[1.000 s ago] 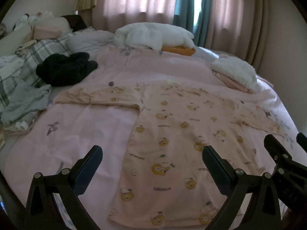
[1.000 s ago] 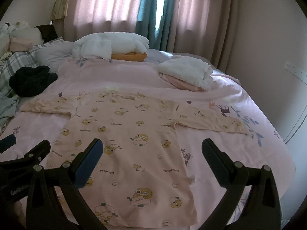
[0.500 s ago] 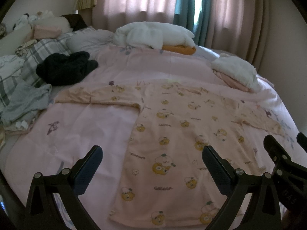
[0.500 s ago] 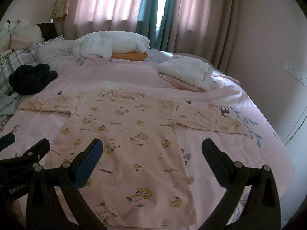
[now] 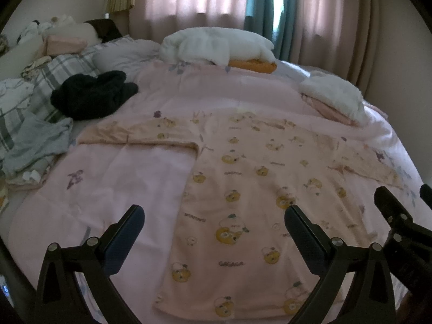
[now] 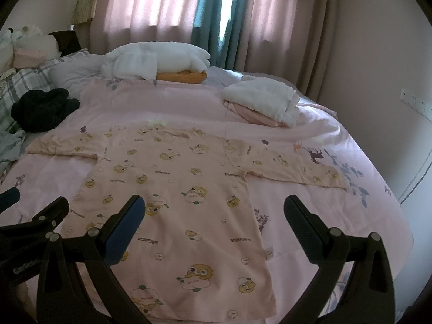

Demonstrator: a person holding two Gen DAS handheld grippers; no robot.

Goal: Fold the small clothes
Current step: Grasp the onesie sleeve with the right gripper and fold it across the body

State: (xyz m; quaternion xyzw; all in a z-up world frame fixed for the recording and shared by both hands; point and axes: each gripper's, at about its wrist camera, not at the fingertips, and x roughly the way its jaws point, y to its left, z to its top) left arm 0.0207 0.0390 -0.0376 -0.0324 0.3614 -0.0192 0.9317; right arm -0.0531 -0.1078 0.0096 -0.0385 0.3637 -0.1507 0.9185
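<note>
Garment: a small peach-pink cotton long-sleeved top printed with yellow cartoon chicks (image 5: 259,189) lies flat, face up and unfolded on the pale pink bedspread (image 5: 116,178).
Direction from jaws: straight ahead of and below both pairs of jaws; its hem is the nearest edge, its neckline the farthest.
Long axis: body runs away from the jaws, hem to neck; the 2 sleeves spread crosswise, one out to the left (image 5: 129,135) and one out to the right (image 6: 291,167).
Nearer hand: the left gripper (image 5: 214,232) hangs over the hem's left half and bare bedspread, so it is judged nearer the left sleeve; the right gripper (image 6: 214,224) hangs over the body's right side and looks nearer the right sleeve.
Left jaws: spread wide, holding nothing, touching no cloth.
Right jaws: likewise spread wide, empty, clear of the fabric.
Step in hand: probably the approach before the 1st fold; no fold is made yet.
What the move turns on: each sleeve lies outward and ahead of its gripper, so a reach forward and to the side looks needed.
Surroundings: a folded white and pink pile (image 6: 262,102) beyond the right sleeve; a crumpled black garment (image 5: 91,97) beyond the left sleeve; white bedding on an orange cushion (image 5: 216,46) far ahead; curtains (image 6: 167,8) behind.
</note>
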